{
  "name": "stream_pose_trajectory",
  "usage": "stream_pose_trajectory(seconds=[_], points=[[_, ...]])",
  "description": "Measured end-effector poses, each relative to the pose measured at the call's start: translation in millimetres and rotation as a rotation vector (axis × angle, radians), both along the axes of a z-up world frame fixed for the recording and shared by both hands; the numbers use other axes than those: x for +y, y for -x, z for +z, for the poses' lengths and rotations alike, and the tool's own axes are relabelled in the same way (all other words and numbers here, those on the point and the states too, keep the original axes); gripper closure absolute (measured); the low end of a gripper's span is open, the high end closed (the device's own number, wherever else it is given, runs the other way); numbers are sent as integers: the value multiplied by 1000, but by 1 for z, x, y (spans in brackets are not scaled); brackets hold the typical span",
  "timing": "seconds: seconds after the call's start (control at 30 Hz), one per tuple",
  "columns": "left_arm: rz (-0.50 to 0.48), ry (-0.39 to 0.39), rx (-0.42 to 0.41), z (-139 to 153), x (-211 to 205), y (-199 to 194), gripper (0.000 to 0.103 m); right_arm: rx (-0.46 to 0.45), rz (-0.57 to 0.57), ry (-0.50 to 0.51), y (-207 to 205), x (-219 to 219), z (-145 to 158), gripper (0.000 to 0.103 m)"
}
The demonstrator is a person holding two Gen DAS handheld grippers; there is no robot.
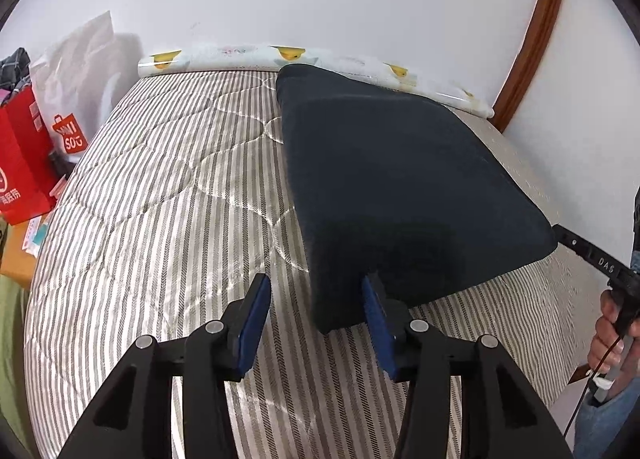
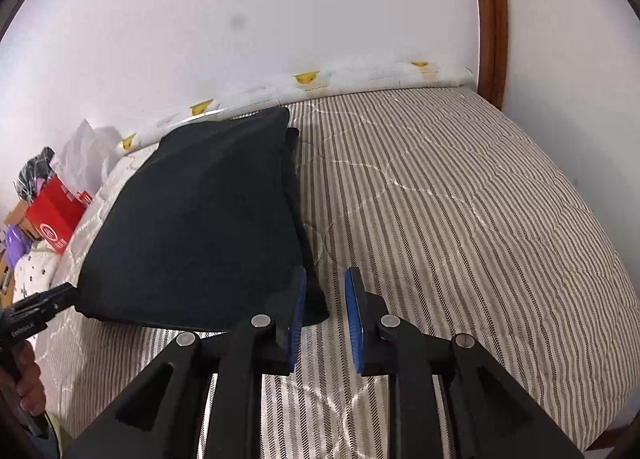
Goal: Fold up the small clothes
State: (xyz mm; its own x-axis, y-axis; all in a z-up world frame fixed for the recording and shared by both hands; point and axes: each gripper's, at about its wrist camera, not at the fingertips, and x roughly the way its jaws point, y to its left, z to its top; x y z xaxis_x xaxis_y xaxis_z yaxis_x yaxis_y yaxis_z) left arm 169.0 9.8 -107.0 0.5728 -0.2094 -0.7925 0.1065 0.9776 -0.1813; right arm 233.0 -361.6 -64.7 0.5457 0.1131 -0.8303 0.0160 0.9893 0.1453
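Note:
A dark navy garment [image 1: 400,187] is folded into a flat panel on the striped mattress [image 1: 160,199]. Its near edge is raised off the bed. My left gripper [image 1: 316,287] is open, its right finger touching the garment's near left corner, with nothing between the pads. In the right wrist view the garment [image 2: 200,219] lies left of centre. My right gripper [image 2: 326,283] is open, its left finger against the garment's near right corner. The right gripper's tip also shows at the garment's right corner in the left wrist view [image 1: 576,243].
A rolled white mat with yellow ducks [image 1: 320,59] lies along the wall at the bed's far edge. Red and white shopping bags [image 1: 24,155] stand left of the bed. A brown wooden frame [image 1: 536,31] rises at the right.

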Motion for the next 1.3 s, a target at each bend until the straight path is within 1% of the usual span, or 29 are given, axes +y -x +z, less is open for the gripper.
stream_pose_trajectory(seconds=[0.07, 0.17, 0.27, 0.37, 0.43, 0.47, 0.53, 0.57, 0.6, 0.8, 0.87, 0.93, 0.97, 1.0, 1.07, 1.17, 1.2, 1.23, 1.27, 1.3], points=[[6, -5, 6, 0, -1, 3, 58, 30, -25, 3, 0, -2, -4, 83], [15, -9, 8, 2, -1, 6, 58, 52, -59, -24, 2, -9, -4, 83], [27, -15, 13, 4, 0, 13, 58, 51, -73, -25, 9, -11, 3, 83], [35, -21, 9, 7, 0, 21, 58, 53, -66, -50, 17, -11, 13, 83], [38, -23, 6, 10, 1, 27, 58, 54, -62, -36, 24, -7, 20, 82], [40, -24, 1, 13, 1, 32, 58, 53, -60, -28, 27, -5, 24, 79], [45, -26, -11, 19, 1, 39, 58, 45, -52, -16, 36, 0, 34, 70], [49, -30, -23, 24, 0, 44, 58, 39, -51, -14, 40, 1, 38, 64], [53, -32, -32, 28, 0, 48, 58, 27, -51, -9, 46, 4, 45, 60], [51, -43, -85, 59, -6, 78, 54, -24, -41, 33, 77, 18, 78, 47], [50, -44, -109, 70, -9, 88, 36, -45, -28, 38, 88, 22, 89, 44], [45, -50, -145, 81, -13, 100, 34, -61, -19, 57, 100, 27, 100, 41], [43, -56, -158, 88, -15, 107, 33, -65, -23, 74, 104, 30, 104, 36], [43, -58, -167, 92, -17, 112, 32, -75, -26, 94, 111, 33, 110, 28], [46, -56, -189, 103, -19, 122, 29, -100, -23, 108, 122, 38, 119, 20], [48, -81, -216, 114, -21, 137, 27, -153, -43, 100, 141, 39, 135, 7], [51, -90, -226, 116, -21, 142, 26, -171, -51, 107, 148, 40, 140, 6], [54, -97, -233, 119, -22, 147, 19, -184, -58, 118, 155, 41, 145, 5], [59, -105, -242, 121, -23, 152, 17, -190, -61, 127, 160, 40, 147, 4], [62, -112, -253, 123, -23, 156, 16, -191, -61, 133, 164, 41, 149, 2]])
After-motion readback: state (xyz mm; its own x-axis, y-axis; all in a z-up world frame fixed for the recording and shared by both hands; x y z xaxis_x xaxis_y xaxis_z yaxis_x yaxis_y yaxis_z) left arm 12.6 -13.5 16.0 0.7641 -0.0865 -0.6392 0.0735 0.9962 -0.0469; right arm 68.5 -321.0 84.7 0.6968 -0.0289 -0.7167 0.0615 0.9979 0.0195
